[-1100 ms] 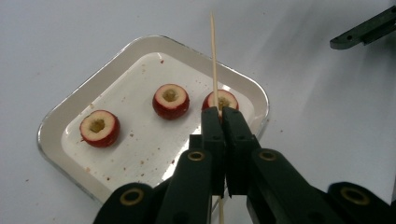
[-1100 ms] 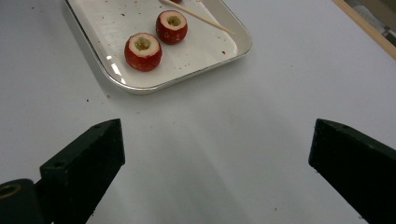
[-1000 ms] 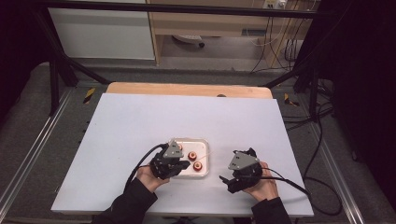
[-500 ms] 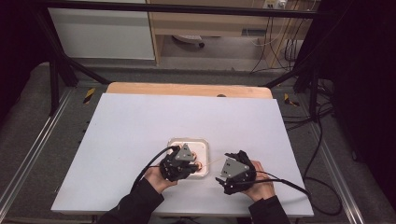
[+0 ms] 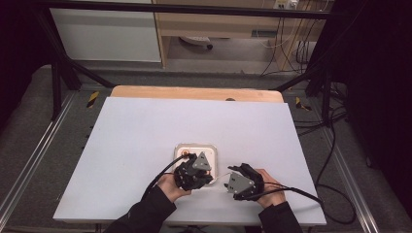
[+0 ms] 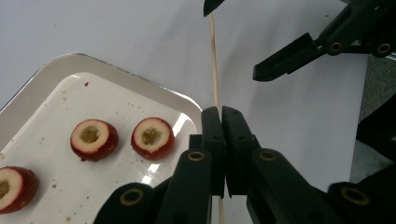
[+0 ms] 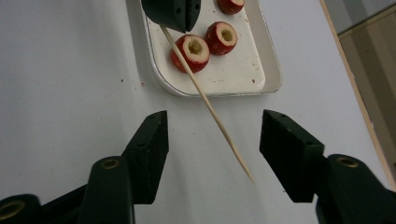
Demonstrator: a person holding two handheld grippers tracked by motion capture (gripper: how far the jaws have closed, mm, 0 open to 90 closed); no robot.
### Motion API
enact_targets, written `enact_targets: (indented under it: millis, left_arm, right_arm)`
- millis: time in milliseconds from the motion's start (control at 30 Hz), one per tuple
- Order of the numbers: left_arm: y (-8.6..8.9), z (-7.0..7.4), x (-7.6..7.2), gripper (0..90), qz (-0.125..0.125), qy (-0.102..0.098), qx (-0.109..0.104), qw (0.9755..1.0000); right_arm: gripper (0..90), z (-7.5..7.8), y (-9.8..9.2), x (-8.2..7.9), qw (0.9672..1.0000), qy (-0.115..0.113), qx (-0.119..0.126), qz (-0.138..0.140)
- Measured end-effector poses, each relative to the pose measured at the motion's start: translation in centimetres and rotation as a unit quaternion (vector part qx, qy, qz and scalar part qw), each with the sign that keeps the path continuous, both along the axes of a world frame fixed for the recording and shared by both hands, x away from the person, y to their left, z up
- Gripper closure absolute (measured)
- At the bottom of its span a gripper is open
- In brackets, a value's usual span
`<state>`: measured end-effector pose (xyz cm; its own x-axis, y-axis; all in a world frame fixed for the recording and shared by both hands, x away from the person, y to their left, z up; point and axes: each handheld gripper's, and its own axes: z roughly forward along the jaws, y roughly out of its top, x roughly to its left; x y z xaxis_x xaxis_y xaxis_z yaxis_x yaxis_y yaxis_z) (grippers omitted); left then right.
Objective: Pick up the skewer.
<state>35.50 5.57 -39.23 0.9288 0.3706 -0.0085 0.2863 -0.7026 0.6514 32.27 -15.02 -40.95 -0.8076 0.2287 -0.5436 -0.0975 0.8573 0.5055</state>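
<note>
A thin wooden skewer [image 7: 210, 109] sticks out from my left gripper [image 6: 221, 112], which is shut on it at the near right corner of the white tray [image 6: 28, 88]. The skewer [image 6: 214, 60] runs level toward my right gripper [image 7: 212, 135]. That gripper's jaws have just been closing and now stand on either side of the skewer's tip without touching it. Three cored red fruits [image 6: 152, 137] lie in the tray. From above, the left gripper [image 5: 209, 177] and right gripper [image 5: 230, 182] face each other near the table's front edge.
The tray [image 5: 214, 150] sits on a white tabletop [image 5: 145, 126] with a wooden strip along its far edge. Cables trail from both grippers toward the front. Dark frame posts and a shelf unit stand beyond the table.
My left gripper has moved right along the tray's near edge with the skewer. The right gripper has shifted slightly left toward it, and its jaws stand closer together.
</note>
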Motion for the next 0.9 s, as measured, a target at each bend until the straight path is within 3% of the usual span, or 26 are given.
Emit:
enact_targets:
  millis: [367,433,533,900]
  left_arm:
    - [-1.7,-0.2,-0.3,88.4,-0.018,0.004,0.015,0.9997]
    - [-1.8,-0.2,-0.3,88.4,-0.02,0.006,0.014,0.9997]
    - [-2.1,-0.2,-0.3,88.4,-0.023,0.006,0.015,0.9996]
    - [-2.7,-0.1,-0.5,88.5,-0.035,0.007,0.021,0.9991]
  right_arm:
    - [60.3,-0.6,0.2,-0.3,0.9976,-0.023,-0.045,0.047]
    - [65.2,-0.7,0.2,-0.3,0.9959,-0.034,-0.054,0.064]
    - [70.8,-0.8,0.2,-0.4,0.9944,-0.034,-0.065,0.076]
    - [79.6,-0.9,0.5,-0.3,0.9856,-0.047,-0.113,0.117]
